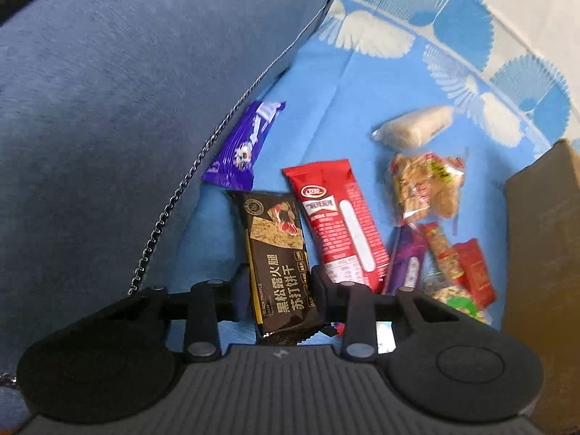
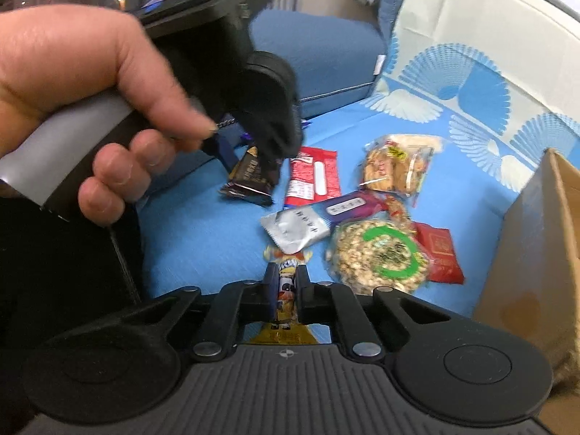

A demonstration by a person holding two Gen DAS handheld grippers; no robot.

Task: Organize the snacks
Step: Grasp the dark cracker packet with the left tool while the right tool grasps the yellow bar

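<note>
My left gripper [image 1: 281, 288] is shut on a black cracker packet [image 1: 279, 253], its pads pressing both long edges. From the right wrist view, a hand [image 2: 90, 90] holds that gripper [image 2: 270, 157] over the same black packet [image 2: 250, 181]. My right gripper [image 2: 284, 290] is shut on a narrow yellow packet with a cartoon figure [image 2: 286, 288], low over the blue cloth. Loose on the cloth lie a red packet [image 1: 337, 217], a purple packet [image 1: 243, 141], a clear biscuit bag [image 1: 424, 185], a silver-and-purple bar [image 2: 315, 221] and a round grain cake with a green ring [image 2: 380, 253].
A brown cardboard box [image 2: 536, 235] stands at the right edge. A blue cushion [image 1: 127, 108] with a metal chain [image 1: 174, 195] along it fills the left. A white rice cake packet [image 1: 413, 127] and a small red packet [image 2: 440, 253] lie nearby on the patterned cloth [image 1: 326, 90].
</note>
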